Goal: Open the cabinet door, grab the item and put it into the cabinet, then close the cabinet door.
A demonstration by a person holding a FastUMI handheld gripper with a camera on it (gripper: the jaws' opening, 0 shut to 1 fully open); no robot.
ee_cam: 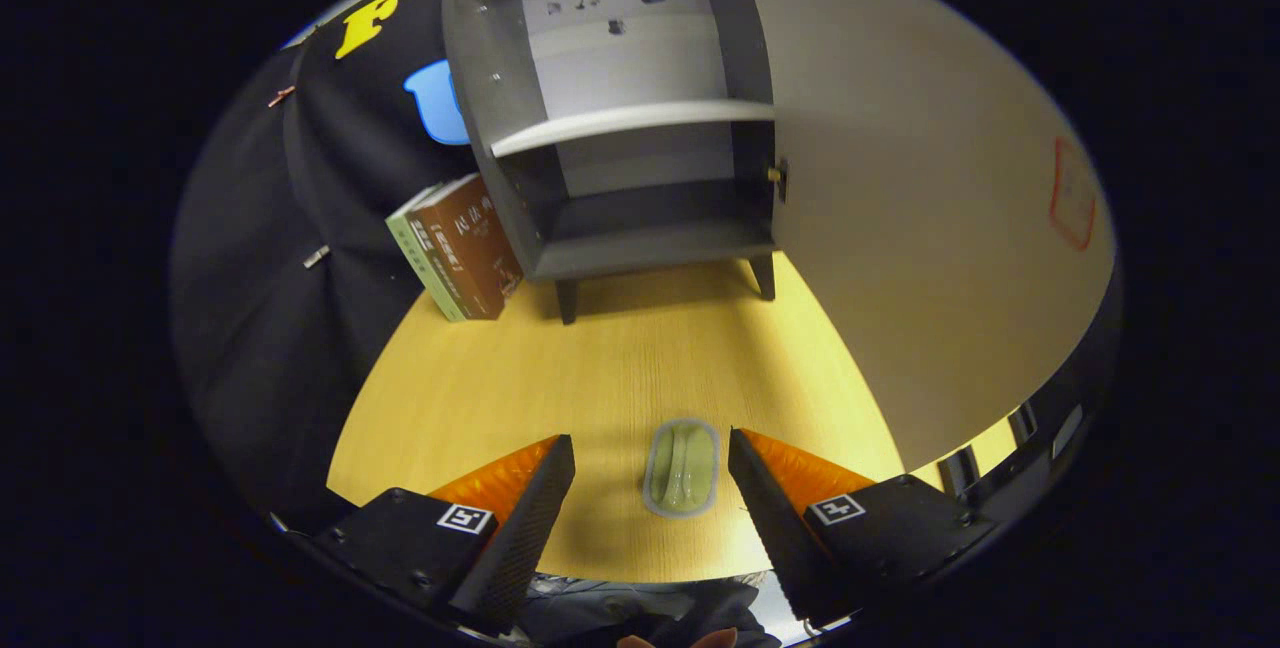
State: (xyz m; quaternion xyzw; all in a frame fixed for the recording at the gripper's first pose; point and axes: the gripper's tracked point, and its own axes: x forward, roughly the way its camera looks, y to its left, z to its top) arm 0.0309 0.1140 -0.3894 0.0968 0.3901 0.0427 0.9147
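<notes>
- The gripper (651, 443) is seen with its two fingers spread wide apart; nothing is pinched between them, and neither finger touches anything.
- A small green item in a clear oval pack (682, 467) is found lying flat on the table (480, 378), in the gap between the two fingertips and apart from both.
- The pack is seen to hold a pale green, ridged content; what it is exactly cannot be told.
- The yellow wooden table is seen stretching ahead of the fingers up to the cabinet.
- Beyond the fingers, at the far side of the table, a grey cabinet (620, 128) is stood on short dark legs, with its front open.
- The cabinet door (930, 228) is swung fully open to the right, its pale inner face turned toward the gripper and reaching down beside the right finger.
- Inside the cabinet, one light shelf (630, 120) divides the space into an upper and a lower compartment; both compartments are seen to hold nothing.
- A small brass catch (774, 173) is seen at the cabinet's right edge, where the door meets it.
- Two books (455, 250), one green and one brown, are leaned upright against the cabinet's left side, resting on the table.
</notes>
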